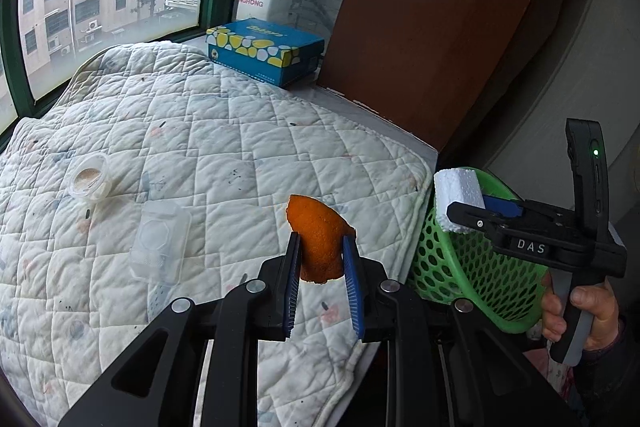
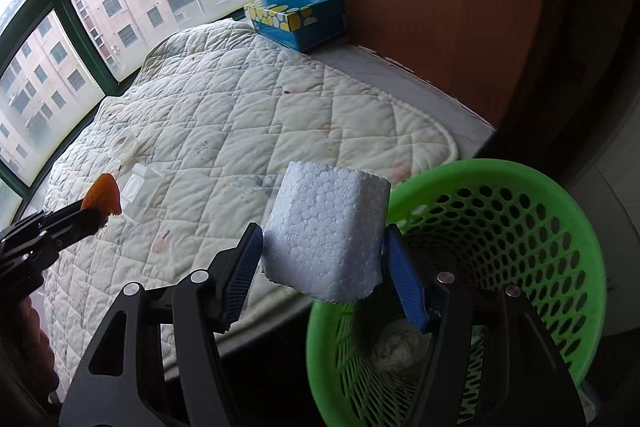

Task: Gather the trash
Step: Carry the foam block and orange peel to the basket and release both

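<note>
Quilted bed: left hand-held gripper clamps curled orange peel; right hand-held gripper clamps pebbled white foam, green basket at 3 o'clock.

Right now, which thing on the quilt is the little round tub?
Start at the white quilt under the window. On its window side sit two clear plastic pieces: the tub is the round one with beige powder, not the flat rectangular tray beside it.
</note>
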A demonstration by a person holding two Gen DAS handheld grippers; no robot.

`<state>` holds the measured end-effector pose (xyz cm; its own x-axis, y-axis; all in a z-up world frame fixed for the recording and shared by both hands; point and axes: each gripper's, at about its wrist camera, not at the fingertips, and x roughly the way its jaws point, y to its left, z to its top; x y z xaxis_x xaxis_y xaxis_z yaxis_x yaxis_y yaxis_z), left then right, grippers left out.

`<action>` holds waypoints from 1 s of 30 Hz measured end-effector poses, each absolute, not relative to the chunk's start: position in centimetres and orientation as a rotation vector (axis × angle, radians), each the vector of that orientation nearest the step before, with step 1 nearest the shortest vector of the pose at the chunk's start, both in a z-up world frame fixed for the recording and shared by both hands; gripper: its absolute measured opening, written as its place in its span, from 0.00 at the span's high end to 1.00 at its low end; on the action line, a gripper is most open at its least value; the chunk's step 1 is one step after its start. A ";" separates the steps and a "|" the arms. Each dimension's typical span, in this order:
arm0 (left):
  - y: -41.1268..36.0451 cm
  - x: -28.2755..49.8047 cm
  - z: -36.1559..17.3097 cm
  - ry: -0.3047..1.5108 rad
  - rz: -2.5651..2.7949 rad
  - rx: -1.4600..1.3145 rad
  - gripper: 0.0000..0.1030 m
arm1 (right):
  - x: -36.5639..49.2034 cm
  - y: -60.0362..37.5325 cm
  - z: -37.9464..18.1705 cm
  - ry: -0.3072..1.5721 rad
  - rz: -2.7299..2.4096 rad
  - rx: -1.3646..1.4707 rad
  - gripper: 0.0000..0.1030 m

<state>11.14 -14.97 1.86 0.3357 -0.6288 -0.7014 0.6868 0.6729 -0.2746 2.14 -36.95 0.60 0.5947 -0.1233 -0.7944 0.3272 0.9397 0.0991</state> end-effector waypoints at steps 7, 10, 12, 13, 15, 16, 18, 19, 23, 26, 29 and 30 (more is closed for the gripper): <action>-19.0 8.9 2.5 0.865 -0.939 0.118 0.80 | -2.6 -39.2 0.6 0.880 -0.352 0.250 0.40; -20.7 7.9 2.7 0.865 -0.973 0.134 0.80 | -4.5 -40.2 0.5 0.872 -0.388 0.258 0.39; -21.9 7.3 2.9 0.863 -0.996 0.144 0.80 | -5.6 -40.9 0.4 0.870 -0.405 0.274 0.39; -22.4 7.0 2.9 0.864 -1.007 0.148 0.80 | -6.1 -41.2 0.3 0.870 -0.416 0.281 0.39; -23.6 6.5 3.0 0.871 -1.033 0.150 0.80 | -7.0 -41.8 0.0 0.870 -0.435 0.291 0.39; -24.1 6.2 2.9 0.876 -1.045 0.151 0.80 | -7.4 -42.1 0.0 0.869 -0.447 0.294 0.39; -25.2 5.6 2.8 0.880 -1.063 0.163 0.80 | -8.3 -42.5 -0.3 0.869 -0.470 0.299 0.39; -25.7 5.2 2.7 0.881 -1.073 0.171 0.80 | -8.7 -42.8 -0.4 0.869 -0.478 0.302 0.39; -27.8 4.1 2.4 0.891 -1.110 0.200 0.80 | -10.2 -43.9 -0.5 0.862 -0.510 0.319 0.39; -29.1 3.4 2.0 0.902 -1.130 0.220 0.80 | -11.2 -44.5 -0.5 0.856 -0.529 0.336 0.39; -30.4 2.8 1.6 0.919 -1.152 0.231 0.80 | -12.1 -45.2 -0.7 0.849 -0.545 0.358 0.39; -30.8 2.6 1.4 0.924 -1.159 0.236 0.80 | -12.4 -45.4 -0.8 0.848 -0.549 0.365 0.39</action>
